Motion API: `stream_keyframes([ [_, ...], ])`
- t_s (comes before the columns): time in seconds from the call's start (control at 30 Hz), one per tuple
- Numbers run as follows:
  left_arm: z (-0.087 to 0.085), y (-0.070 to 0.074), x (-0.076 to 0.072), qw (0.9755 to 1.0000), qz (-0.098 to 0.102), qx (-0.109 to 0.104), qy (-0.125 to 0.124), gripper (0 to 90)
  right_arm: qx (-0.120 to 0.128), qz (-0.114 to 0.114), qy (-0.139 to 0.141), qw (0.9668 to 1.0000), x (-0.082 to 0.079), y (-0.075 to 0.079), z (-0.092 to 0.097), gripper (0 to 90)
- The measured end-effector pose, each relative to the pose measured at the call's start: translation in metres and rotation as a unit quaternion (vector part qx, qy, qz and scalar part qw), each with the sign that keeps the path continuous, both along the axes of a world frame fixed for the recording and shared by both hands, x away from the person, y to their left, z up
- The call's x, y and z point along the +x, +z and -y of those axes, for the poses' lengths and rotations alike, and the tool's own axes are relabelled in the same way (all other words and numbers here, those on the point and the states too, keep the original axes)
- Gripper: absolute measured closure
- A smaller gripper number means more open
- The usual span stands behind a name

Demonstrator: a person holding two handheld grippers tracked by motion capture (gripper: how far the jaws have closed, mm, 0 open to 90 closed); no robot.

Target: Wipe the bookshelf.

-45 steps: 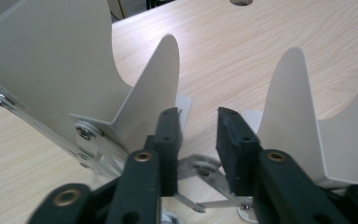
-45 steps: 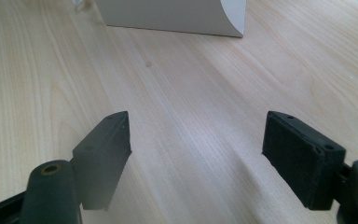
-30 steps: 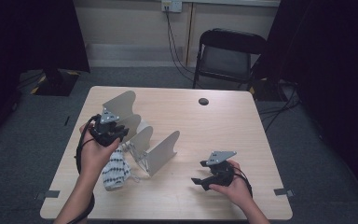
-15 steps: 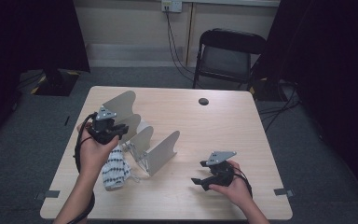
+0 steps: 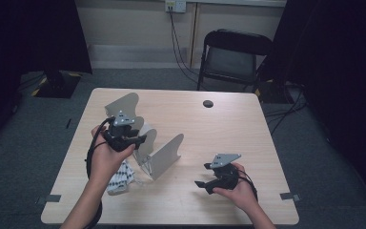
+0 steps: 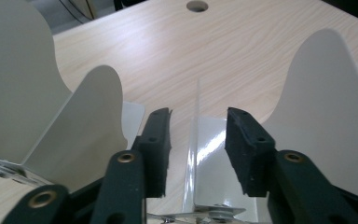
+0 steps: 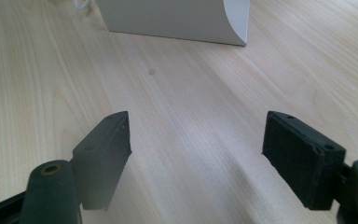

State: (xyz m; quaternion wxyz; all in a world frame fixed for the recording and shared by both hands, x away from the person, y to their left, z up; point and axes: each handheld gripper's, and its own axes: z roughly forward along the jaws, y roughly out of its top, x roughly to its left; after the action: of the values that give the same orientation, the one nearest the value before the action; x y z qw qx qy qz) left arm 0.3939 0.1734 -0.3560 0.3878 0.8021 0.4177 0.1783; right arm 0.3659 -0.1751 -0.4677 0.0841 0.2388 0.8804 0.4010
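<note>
Straddling divider [image 6: 193, 140], left gripper [image 6: 196, 149] parted

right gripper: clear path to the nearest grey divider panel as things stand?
Probably yes: the right gripper is open, with bare table between it and the divider panel.

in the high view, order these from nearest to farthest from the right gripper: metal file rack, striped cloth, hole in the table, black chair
From the right gripper:
1. Metal file rack, just to its left.
2. Striped cloth, further left, near the table's front edge.
3. Hole in the table, toward the far edge.
4. Black chair, beyond the table.
</note>
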Motion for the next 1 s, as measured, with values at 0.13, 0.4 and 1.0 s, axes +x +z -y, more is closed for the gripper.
stream_keyframes([
  [0.13,0.002,-0.009,0.005,0.9999,-0.013,-0.001,0.003,64.7,-0.001,-0.002,0.002,1.0,-0.001,-0.003,0.001,22.8],
  [0.4,0.01,-0.018,0.012,0.9996,-0.026,0.013,0.002,73.2,0.0,-0.007,-0.002,1.0,-0.002,-0.009,0.005,22.7],
  [1.0,0.008,-0.021,0.014,0.9989,-0.034,0.031,-0.001,89.9,0.004,-0.006,-0.005,1.0,-0.002,-0.012,0.007,22.8],
])
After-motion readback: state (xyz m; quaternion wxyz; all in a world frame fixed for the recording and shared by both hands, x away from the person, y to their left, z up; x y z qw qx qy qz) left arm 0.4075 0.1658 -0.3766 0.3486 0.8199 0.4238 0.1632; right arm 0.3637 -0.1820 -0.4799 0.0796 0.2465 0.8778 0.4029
